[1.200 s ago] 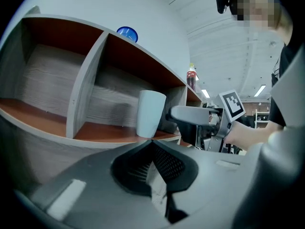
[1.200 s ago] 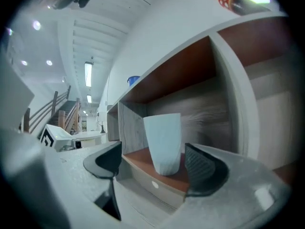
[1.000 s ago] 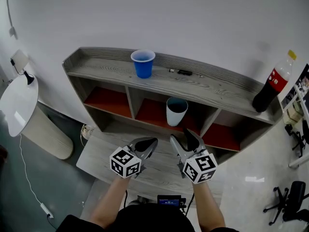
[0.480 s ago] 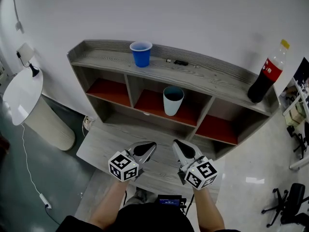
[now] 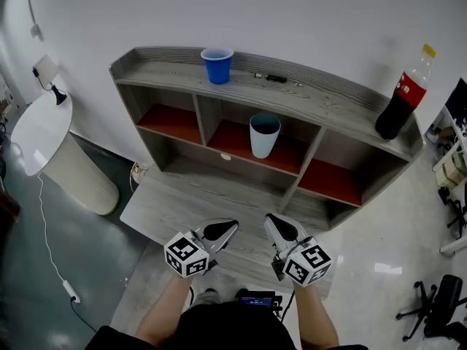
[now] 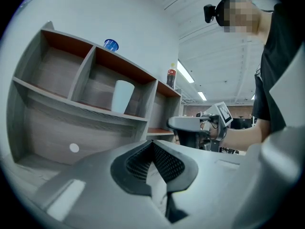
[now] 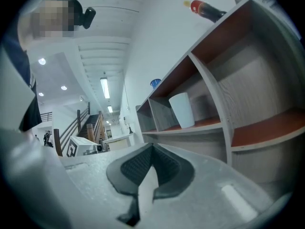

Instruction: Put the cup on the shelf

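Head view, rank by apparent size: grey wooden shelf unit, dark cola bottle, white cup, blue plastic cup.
1. grey wooden shelf unit
2. dark cola bottle with red label
3. white cup and blue plastic cup: about alike, unranked.

cola bottle: upright, far right | white round table: left | office chair: lower right

Small dark bits on top board of grey wooden shelf, right of centre: too small to identify. Black office chair, near right: cut by frame edge. Small black device with lit screen: display unreadable. Left gripper view: blue plastic cup shows rim only, rest behind top board.
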Motion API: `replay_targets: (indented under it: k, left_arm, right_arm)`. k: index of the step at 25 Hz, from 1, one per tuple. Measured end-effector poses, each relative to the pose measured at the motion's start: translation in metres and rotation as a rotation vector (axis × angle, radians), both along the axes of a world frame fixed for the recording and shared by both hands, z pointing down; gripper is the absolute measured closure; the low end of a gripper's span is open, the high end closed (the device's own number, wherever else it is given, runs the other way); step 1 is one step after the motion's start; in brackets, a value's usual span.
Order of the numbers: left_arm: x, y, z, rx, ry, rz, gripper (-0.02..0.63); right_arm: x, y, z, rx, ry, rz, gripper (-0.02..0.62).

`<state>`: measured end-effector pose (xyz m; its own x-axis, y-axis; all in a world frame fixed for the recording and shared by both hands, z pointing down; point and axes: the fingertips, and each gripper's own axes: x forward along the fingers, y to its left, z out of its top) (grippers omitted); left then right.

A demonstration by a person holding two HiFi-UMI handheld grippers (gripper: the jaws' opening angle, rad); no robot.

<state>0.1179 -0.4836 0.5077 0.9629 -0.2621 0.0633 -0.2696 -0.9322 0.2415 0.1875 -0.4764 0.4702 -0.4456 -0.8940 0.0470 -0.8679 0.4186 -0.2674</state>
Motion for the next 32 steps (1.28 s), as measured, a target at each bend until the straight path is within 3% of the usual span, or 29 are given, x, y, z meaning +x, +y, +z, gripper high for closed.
replay_targets:
  k: [9, 23, 32]
  left_arm:
    - [-0.016, 0.021, 0.000, 0.027, -0.026, 0.036, 0.604]
    - [-0.093, 0.072, 0.015, 0.014, -0.033, 0.063, 0.604]
    - [-0.117, 0.112, 0.024, 0.003, -0.025, 0.119, 0.604]
  right_arm:
    - [-0.003, 0.025, 0.013, -0.032, 0.013, 0.062, 0.597]
    - [-0.072, 0.082, 0.024, -0.072, 0.058, 0.119, 0.597]
    - [-0.101, 0.128, 0.032, -0.097, 0.089, 0.173, 0.597]
